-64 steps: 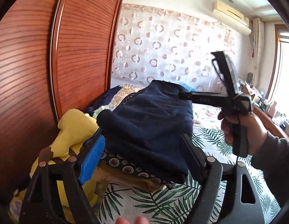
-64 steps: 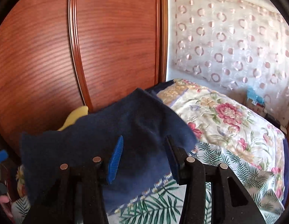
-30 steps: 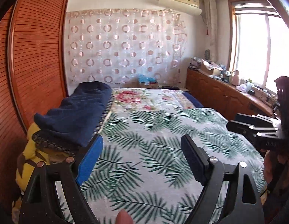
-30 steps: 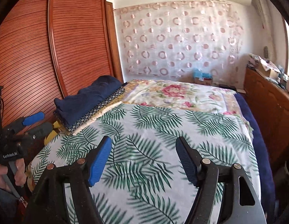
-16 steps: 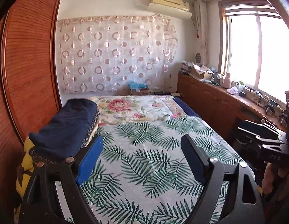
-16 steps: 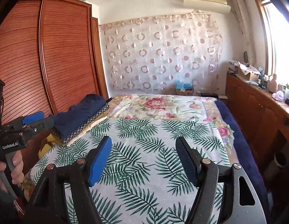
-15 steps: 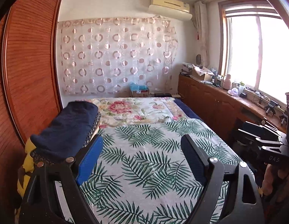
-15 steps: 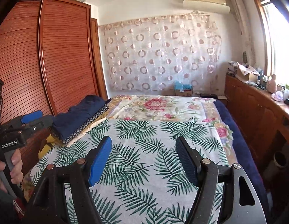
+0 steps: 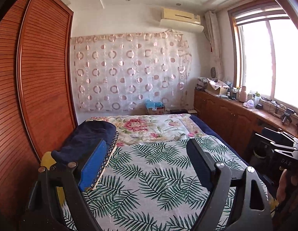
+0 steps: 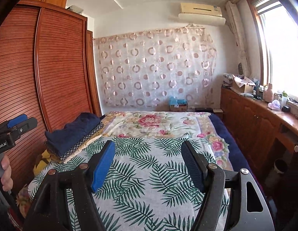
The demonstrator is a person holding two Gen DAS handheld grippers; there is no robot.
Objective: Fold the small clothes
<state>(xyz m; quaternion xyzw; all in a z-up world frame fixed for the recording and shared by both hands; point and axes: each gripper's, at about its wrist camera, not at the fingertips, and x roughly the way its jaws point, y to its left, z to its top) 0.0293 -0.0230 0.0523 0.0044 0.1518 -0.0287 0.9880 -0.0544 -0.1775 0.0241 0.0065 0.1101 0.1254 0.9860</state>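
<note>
Both sets of jaws stand wide with nothing between them: the left gripper (image 9: 147, 161) and the right gripper (image 10: 149, 163) hang above the leaf-print bedspread (image 10: 149, 177). Farther back, the folded navy garment (image 10: 73, 130) tops a small pile at the bed's left edge, beside the wooden wardrobe (image 10: 60, 73).

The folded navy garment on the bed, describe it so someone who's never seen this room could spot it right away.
Start at the tall reddish slatted wardrobe and drop to the edge of the bed beside it, where a small stack of clothes sits. The folded navy garment is the top layer, plain dark blue, lying on a dotted patterned piece with something yellow beneath.
</note>
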